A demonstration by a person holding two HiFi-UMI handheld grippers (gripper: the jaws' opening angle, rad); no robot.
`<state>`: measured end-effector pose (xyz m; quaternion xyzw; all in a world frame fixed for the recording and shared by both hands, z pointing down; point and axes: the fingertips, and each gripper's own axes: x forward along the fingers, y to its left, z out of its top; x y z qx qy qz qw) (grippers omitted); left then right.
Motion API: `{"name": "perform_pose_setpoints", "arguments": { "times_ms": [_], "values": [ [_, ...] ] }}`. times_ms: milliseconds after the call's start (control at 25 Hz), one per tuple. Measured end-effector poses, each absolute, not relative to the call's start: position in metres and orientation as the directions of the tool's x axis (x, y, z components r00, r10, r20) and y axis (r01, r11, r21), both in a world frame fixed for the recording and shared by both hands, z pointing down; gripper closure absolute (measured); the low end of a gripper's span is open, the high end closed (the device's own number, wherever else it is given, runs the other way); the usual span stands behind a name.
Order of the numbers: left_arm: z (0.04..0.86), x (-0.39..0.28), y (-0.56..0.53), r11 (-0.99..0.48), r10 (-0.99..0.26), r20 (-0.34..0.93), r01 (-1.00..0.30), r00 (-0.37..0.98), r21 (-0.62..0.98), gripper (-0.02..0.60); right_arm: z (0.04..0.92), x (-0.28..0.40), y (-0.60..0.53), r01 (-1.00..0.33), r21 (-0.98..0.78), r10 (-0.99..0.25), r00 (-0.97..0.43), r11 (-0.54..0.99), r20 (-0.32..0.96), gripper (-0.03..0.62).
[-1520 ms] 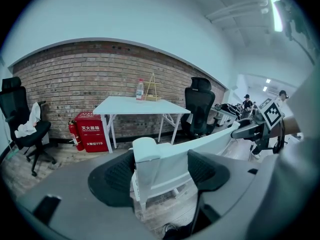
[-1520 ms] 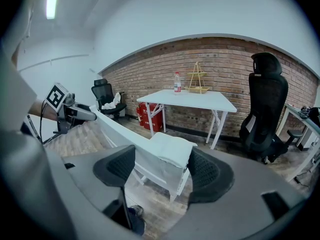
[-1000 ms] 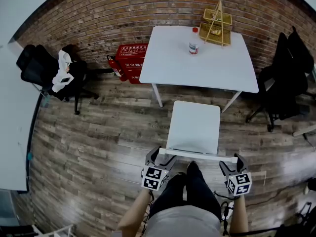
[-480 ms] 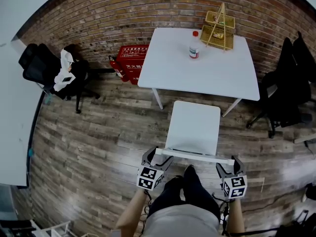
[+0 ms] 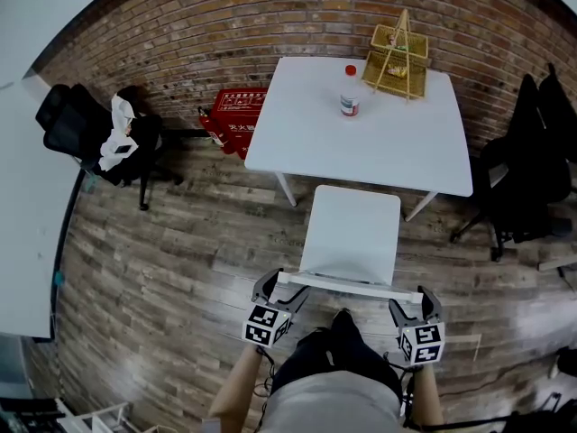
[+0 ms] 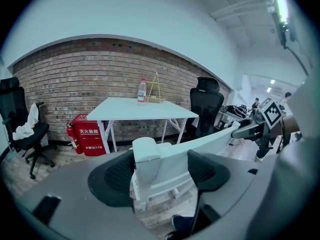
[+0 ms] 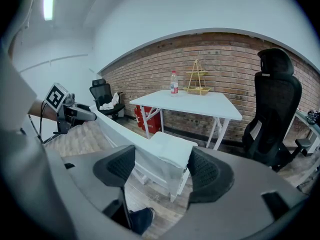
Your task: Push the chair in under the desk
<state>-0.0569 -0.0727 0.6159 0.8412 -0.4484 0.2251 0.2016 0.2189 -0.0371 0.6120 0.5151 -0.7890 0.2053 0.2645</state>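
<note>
1. Behind the chair, the left gripper and right gripper each clamp their jaws on one end of its top rail.
2. The chair stands just short of the desk, with its front edge at the desk's near edge.
3. The push seems to be under way; the next move calls for an even, straight shove forward.
4. The chair faces the desk, and its rail runs parallel to the desk's near edge.

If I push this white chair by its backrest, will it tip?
Probably slides: the white chair looks light and rigid. The left tongs and right tongs grip its backrest top, so snagging on the plank floor might tip it.
</note>
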Motion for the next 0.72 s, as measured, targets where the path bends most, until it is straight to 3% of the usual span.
{"name": "perform_pose_setpoints", "arguments": {
  "times_ms": [720],
  "values": [
    [0.617,-0.052,-0.113,-0.513,-0.664,0.561,-0.847,0.494,0.138,0.247,0.614,0.224,-0.077,-0.922,-0.056,-0.695,-0.328,0.384,0.639,0.263]
  ]
}}
